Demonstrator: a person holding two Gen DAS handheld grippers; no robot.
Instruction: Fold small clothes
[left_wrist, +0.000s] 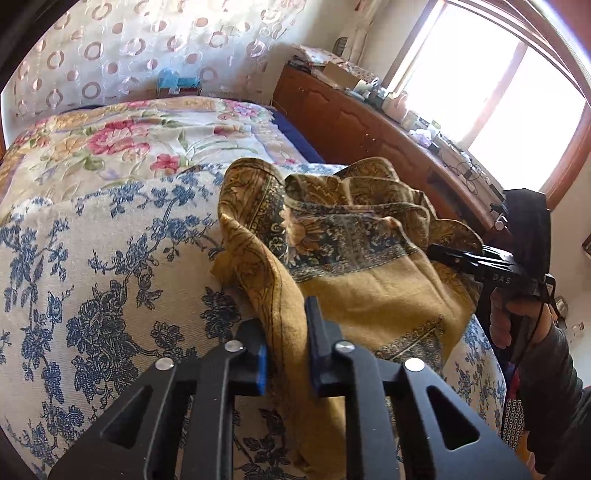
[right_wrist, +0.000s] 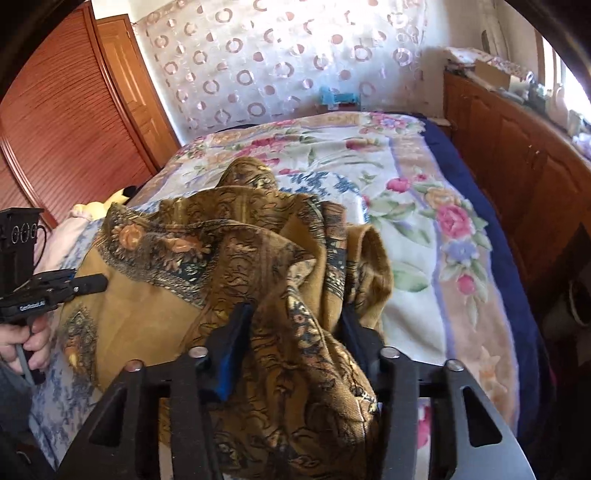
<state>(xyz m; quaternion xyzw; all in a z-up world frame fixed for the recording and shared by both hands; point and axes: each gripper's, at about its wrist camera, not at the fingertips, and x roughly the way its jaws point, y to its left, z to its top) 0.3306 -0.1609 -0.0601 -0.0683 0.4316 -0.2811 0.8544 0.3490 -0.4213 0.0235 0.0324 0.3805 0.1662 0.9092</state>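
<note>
2 close wrist views over shared scarf (left_wrist: 369, 288)

**A sunlit bedroom with wood cabinets and ringed curtains**

A bed (right_wrist: 424, 229) fills the middle of both views, spread with a pink-flowered quilt (left_wrist: 155, 136) and, nearer the lens, a blue-flowered cover (left_wrist: 92, 266); a navy blanket edge (right_wrist: 491, 206) runs down its right side. Behind it, across the top of the frame, hangs a sheer curtain (right_wrist: 280, 55) patterned with rings. At the upper right of the left wrist view a wood-framed window (left_wrist: 491, 92) glares with daylight above a long low wooden cabinet (left_wrist: 354, 122), its top cluttered with small items. At the upper left of the right wrist view stands a louvred wooden door (right_wrist: 62, 122).
</note>
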